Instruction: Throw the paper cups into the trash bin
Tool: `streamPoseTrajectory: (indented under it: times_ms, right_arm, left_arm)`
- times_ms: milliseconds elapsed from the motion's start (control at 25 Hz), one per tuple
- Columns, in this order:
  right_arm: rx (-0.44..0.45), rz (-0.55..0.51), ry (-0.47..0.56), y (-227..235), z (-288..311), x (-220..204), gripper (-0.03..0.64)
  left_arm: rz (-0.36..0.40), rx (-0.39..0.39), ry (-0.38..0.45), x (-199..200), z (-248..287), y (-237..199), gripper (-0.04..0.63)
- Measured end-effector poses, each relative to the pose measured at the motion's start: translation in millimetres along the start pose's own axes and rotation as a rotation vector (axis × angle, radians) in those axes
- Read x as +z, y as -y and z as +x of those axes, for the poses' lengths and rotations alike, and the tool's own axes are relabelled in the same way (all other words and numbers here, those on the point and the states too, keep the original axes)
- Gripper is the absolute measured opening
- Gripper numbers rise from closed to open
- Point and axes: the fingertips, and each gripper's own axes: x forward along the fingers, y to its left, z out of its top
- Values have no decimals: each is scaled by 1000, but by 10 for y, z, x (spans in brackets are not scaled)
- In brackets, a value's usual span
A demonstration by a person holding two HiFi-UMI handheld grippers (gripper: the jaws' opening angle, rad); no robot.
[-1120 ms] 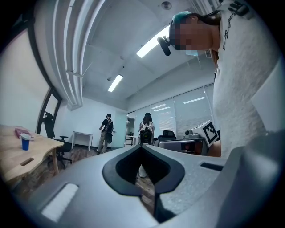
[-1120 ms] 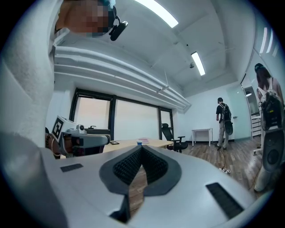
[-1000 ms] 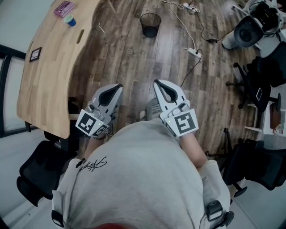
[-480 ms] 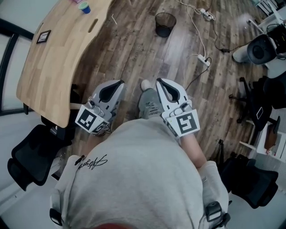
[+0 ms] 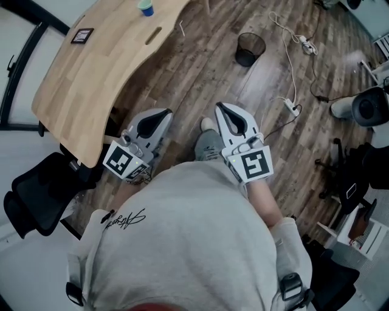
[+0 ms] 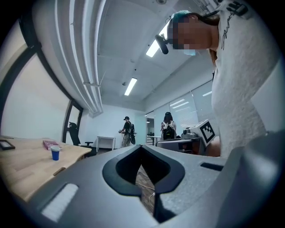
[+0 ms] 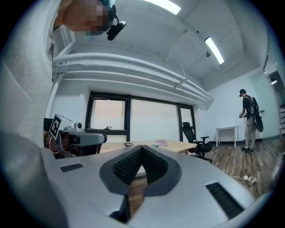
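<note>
Plainly nothing is picked up yet: on the desk point(image 5: 91, 67) at eleven o'clock stands the cup point(image 5: 145, 8). The left gripper point(image 5: 163, 113) and right gripper point(image 5: 220, 108) are held level, each pressed together and empty, likely just for carrying. The bin point(image 5: 250, 48) waits at one o'clock.

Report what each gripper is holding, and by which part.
Nothing is held. The grey left gripper and the grey right gripper are both shut, with nothing between the jaws.
</note>
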Motion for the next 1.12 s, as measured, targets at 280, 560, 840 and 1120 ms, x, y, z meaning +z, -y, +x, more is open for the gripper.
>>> streamPoseTrajectory:
  times_ms: [280,560,840,1120]
  right_arm:
    - [32,12,17,217,362,27,8]
    - [47,18,7,506,784,46,9]
    - [89,18,18,729,1209,178,9]
    - [141,14,18,939,1553,263,9]
  left_arm:
    - [-12,65,3,-14,108,-434,3]
    - [-14,95,5,5,347,-852,3]
    - [-2,138,4,111,529,-1235,3]
    - [6,194,0,175,679,-1543,3]
